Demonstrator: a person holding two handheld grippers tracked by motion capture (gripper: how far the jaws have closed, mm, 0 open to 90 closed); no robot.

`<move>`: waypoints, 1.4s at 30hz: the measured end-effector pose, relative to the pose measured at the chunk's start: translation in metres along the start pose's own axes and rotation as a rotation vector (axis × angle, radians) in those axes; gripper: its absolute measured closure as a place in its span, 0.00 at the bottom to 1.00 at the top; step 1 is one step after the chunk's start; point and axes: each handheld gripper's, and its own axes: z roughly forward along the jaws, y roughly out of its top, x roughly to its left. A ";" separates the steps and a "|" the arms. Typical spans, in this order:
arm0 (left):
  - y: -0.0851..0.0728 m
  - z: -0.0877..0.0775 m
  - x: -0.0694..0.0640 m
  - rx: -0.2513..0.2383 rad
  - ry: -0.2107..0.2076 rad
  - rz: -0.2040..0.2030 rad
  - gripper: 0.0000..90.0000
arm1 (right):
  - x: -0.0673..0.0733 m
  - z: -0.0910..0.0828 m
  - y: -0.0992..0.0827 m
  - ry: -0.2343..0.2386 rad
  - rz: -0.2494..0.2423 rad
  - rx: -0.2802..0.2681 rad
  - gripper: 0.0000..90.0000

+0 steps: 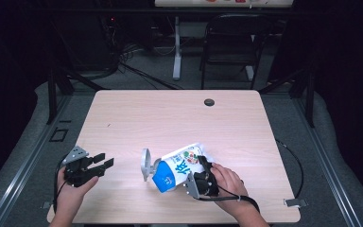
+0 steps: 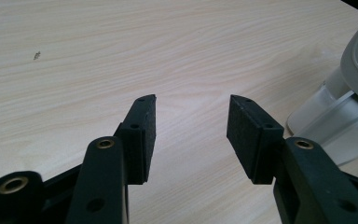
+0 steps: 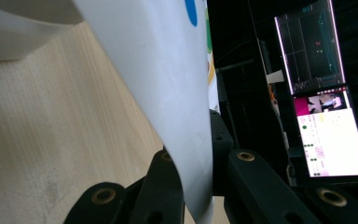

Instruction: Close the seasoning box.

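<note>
The right gripper [image 1: 202, 166] has its fingers pinched tight on the edge of the snack bag [image 1: 179, 166], which lies tilted on the bench [image 1: 170, 118] beside a clear lidded container [image 1: 146, 164]. The left gripper [image 1: 103, 163] stands with fingers wide over bare wood, the container's edge just right of them.

A black folding chair [image 1: 231, 45] stands behind the wooden table [image 1: 170, 113], beside a lit screen [image 3: 328, 126].

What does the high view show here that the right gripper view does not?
High view alone: the whole table, the blue and white printed pouch tipped against a grey and clear container, the left gripper open and apart from both, and the right gripper at the pouch's end. Right gripper view alone: the jaws shut on the pouch's thin white edge, and a lit screen beyond the table. Both share the pouch, the wooden tabletop and the right gripper.
</note>
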 end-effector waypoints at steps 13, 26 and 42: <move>-0.001 0.001 0.000 0.003 -0.001 0.001 0.59 | 0.009 -0.003 -0.004 0.065 0.204 -0.040 0.99; 0.000 0.000 0.000 0.002 -0.001 0.000 0.59 | 0.010 -0.004 -0.007 0.116 0.359 -0.060 0.99; 0.000 0.000 0.000 0.001 0.001 0.001 0.59 | 0.011 0.002 -0.011 0.209 0.567 -0.105 0.99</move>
